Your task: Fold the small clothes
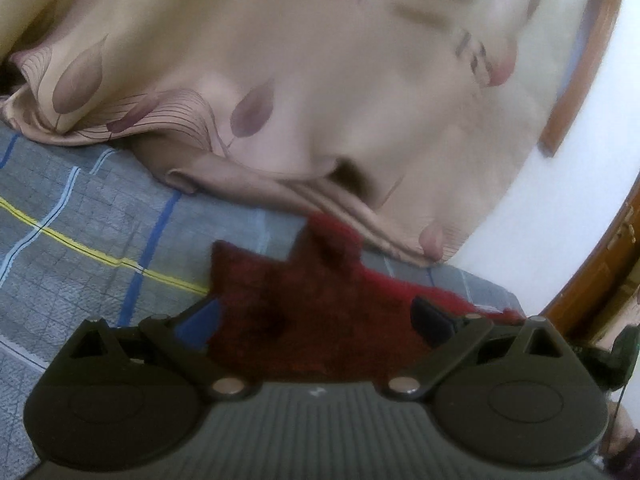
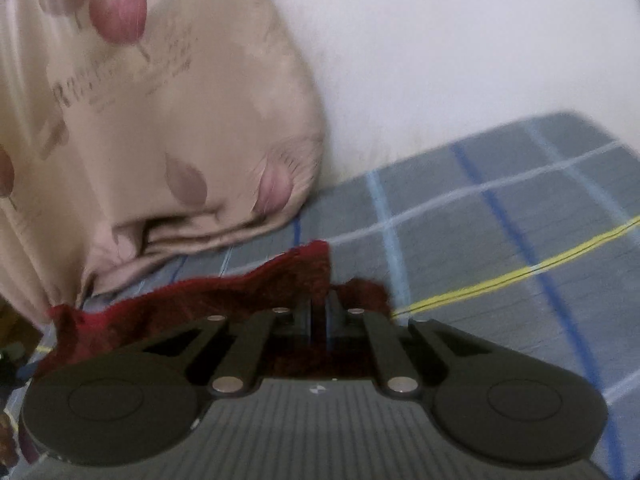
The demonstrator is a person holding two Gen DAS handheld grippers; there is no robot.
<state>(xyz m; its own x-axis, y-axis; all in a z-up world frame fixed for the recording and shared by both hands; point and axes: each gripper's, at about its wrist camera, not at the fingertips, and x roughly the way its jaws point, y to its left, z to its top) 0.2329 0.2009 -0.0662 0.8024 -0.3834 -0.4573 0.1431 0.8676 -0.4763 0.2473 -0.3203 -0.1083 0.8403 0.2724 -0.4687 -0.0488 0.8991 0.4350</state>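
1. Nearest the right wrist camera, the right gripper (image 2: 319, 312) has its fingers pressed together, pinching the edge of the red garment (image 2: 192, 300); the cloth bunches up over the fingertips and a fuzzy tuft sticks out just to the right of them.
2. Close to the left wrist camera, the left gripper (image 1: 316, 320) has its fingers spread wide, one blue-faced pad at the left and a dark one at the right, with the red garment (image 1: 304, 300) lying between them; neither pad presses on it.
3. Under the garment lies the bed (image 2: 500, 240), covered by a grey checked sheet with blue, pale blue and yellow lines. From the right view the sheet runs bare to the right of the garment, giving open room on that side.
4. Just beyond the garment, a beige bedcover (image 1: 280, 80) printed with mauve leaves is heaped up. Its folded hem overlaps the garment's far edge in the left view and crowds the space behind it.
5. Some lettering is printed on the bedcover (image 2: 160, 100), too blurred to read.
6. Farthest off stands a white wall (image 2: 440, 40), and a wooden frame (image 1: 592, 60) shows at the right of the left view.
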